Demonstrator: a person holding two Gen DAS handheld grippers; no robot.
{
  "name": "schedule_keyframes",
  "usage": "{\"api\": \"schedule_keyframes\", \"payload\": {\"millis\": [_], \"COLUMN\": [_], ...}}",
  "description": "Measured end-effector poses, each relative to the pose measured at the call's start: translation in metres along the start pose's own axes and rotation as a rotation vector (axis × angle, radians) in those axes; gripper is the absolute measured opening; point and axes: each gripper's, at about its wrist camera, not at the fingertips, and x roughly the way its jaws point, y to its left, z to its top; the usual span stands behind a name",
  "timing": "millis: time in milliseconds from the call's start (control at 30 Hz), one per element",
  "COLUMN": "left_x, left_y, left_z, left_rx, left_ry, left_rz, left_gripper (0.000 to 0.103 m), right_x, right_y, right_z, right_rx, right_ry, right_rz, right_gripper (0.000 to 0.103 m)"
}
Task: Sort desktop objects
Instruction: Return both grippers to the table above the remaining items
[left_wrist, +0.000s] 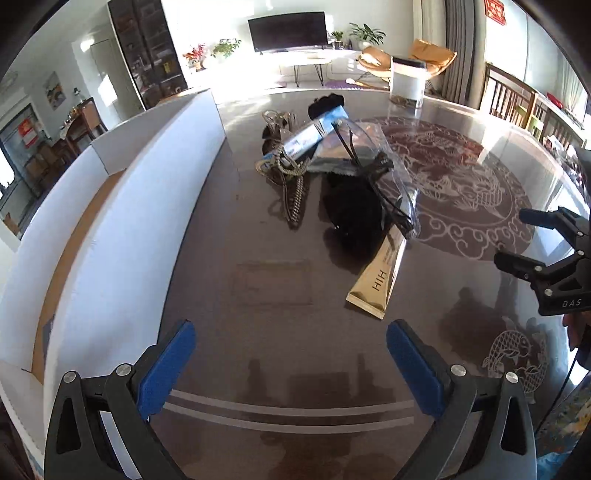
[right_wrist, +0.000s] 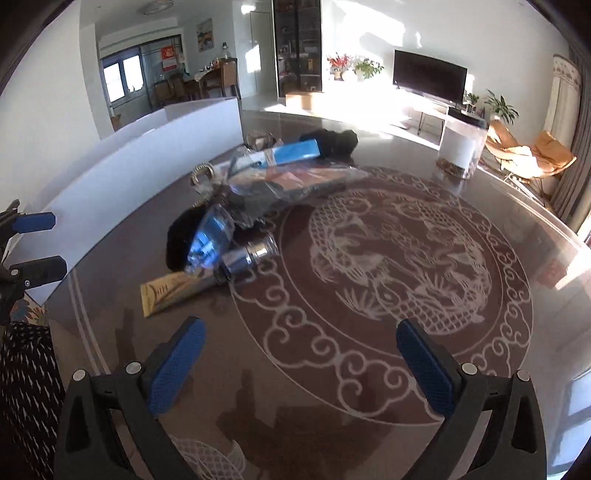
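Two big things frame your work: the round table (right_wrist: 480, 229) and the white box (left_wrist: 122, 221) on its left. Between them sits the pile (left_wrist: 332, 162), gold tube (left_wrist: 380, 273) nearest. Your left gripper (left_wrist: 291, 365) and right gripper (right_wrist: 301, 362) gape wide, empty.

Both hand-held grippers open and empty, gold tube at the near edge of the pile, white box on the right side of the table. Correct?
Not quite: the white box is on the left side, per the left wrist view. Left hand-held gripper and right hand-held gripper are open and empty; gold tube lies at the pile's near edge.
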Motion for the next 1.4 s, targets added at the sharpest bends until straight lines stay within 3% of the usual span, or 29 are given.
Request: {"api": "schedule_keyframes", "payload": {"millis": [100, 267, 333, 467, 867, 1233, 1400], "left_x": [0.031, 0.039, 0.048, 0.056, 0.071, 0.068, 0.069], "left_y": [-0.017, -0.026, -0.024, -0.03, -0.025, -0.021, -0.014], "left_z": [-0.004, 0.013, 0.018, 0.027, 0.046, 0.04, 0.039], "left_rx": [0.06, 0.031, -0.036, -0.073, -0.047, -0.06, -0.11], "left_ry": [0.071, 0.033, 0.025, -0.056, -0.068, -0.072, -0.07], "left_rz": [0.004, -0.069, -0.13, -0.123, -0.148, -0.139, -0.106], "left_gripper": [0.103, 0.103, 0.103, 0.103, 0.103, 0.103, 0.103], "right_x": [0.005, 0.011, 0.015, 0.018, 0.019, 0.017, 0.017], "right_y": [-0.028, -0.032, -0.027, -0.024, -0.027, -0.025, -0.024], "right_z": [-0.028, -0.031, -0.029, -0.025, -0.025, -0.024, -0.024], "right_rx": [0.031, 0.022, 0.01, 0.007, 0.028, 0.024, 0.017], "right_ry": [0.063, 0.064, 0.069, 0.07, 0.064, 0.051, 0.049], "right_rz": [-0.031, -0.04, -0.045, -0.039, -0.056, -0.097, -0.111], "right_gripper": [0.103, 0.103, 0.103, 0.103, 0.103, 0.103, 0.103]}}
